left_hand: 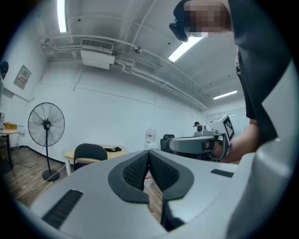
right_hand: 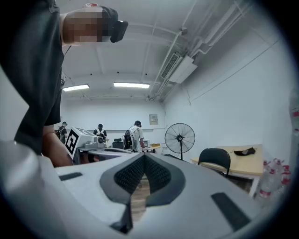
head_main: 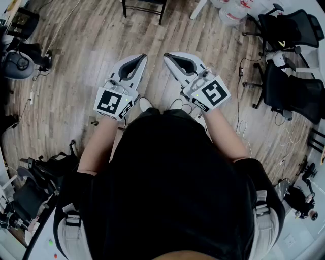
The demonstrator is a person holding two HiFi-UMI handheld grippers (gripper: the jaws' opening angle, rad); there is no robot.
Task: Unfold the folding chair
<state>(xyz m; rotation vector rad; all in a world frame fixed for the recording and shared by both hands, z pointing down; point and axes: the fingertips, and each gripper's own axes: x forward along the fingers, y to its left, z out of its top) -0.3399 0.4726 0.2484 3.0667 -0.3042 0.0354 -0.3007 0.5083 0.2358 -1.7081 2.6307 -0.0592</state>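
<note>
A black chair (head_main: 143,7) stands on the wood floor at the far edge of the head view; only its legs show. In the left gripper view this black chair (left_hand: 89,154) stands in front of a pale table (left_hand: 114,150), and the right gripper view shows the chair (right_hand: 215,161) too. I cannot tell whether it is folded. My left gripper (head_main: 143,56) and right gripper (head_main: 166,55) are held side by side, level, well short of the chair. The left gripper's (left_hand: 148,151) pads meet with nothing between them. So do those of the right gripper (right_hand: 144,155).
Black office chairs (head_main: 289,30) and water bottles (head_main: 233,12) stand at the right. Equipment (head_main: 18,61) and cables lie at the left. A pedestal fan (left_hand: 46,125) stands by the wall. Several people (right_hand: 136,135) work at the room's far end.
</note>
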